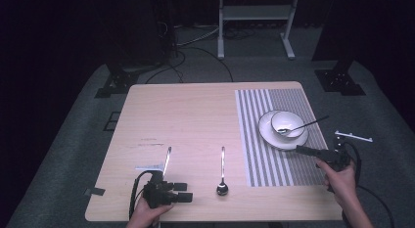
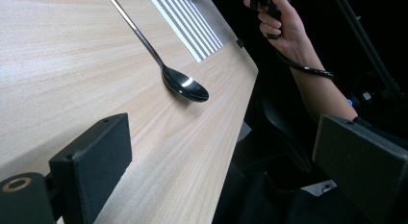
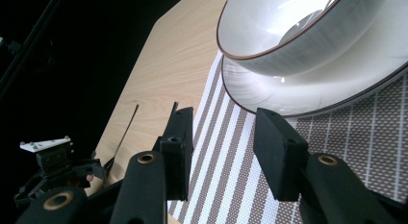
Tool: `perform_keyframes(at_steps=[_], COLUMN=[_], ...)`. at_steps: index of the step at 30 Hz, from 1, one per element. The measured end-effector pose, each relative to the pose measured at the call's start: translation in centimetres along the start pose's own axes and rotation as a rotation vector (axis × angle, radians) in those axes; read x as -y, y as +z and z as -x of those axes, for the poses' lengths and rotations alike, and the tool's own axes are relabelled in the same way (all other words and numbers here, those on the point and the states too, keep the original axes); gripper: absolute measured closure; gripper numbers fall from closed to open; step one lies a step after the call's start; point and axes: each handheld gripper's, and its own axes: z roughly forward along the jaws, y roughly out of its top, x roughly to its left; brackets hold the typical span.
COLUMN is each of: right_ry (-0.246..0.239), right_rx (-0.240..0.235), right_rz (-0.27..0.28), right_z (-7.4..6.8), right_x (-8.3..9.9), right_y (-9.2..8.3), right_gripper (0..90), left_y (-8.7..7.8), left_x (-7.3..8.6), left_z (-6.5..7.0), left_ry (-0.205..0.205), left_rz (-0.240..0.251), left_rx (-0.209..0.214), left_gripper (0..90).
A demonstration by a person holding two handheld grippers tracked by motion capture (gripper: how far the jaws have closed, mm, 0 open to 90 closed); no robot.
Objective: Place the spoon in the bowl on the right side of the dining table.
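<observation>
Spoon (image 1: 222,175), shiny metal with a long thin handle, lies lower centre on pale wood; both tongs, left (image 1: 182,192) and right (image 1: 306,150), gape empty.

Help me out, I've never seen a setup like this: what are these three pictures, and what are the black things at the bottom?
A person sits at a wooden table holding a two-jaw gripper in each hand. The high view looks down from above; the other two come from cameras riding on each gripper, so the black blocks are its jaws. The left gripper is open and empty, near a spoon and another utensil. The right gripper, also open and empty, faces a bowl on a plate on a striped placemat; a second spoon rests in the bowl.
</observation>
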Motion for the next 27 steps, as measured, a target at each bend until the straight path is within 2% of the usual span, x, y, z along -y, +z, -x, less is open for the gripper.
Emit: perform_keyframes(at_steps=[27], right_ry=[-0.062], right_rx=[-0.034], right_rz=[-0.043], right_z=[-2.3], right_x=[3.3], right_y=[1.4], right_gripper=[57.2], left_y=[-0.1], left_x=[0.0], left_z=[0.0], left_ry=[0.004], left_rz=[0.002], left_rx=[-0.001], left_gripper=[5.1])
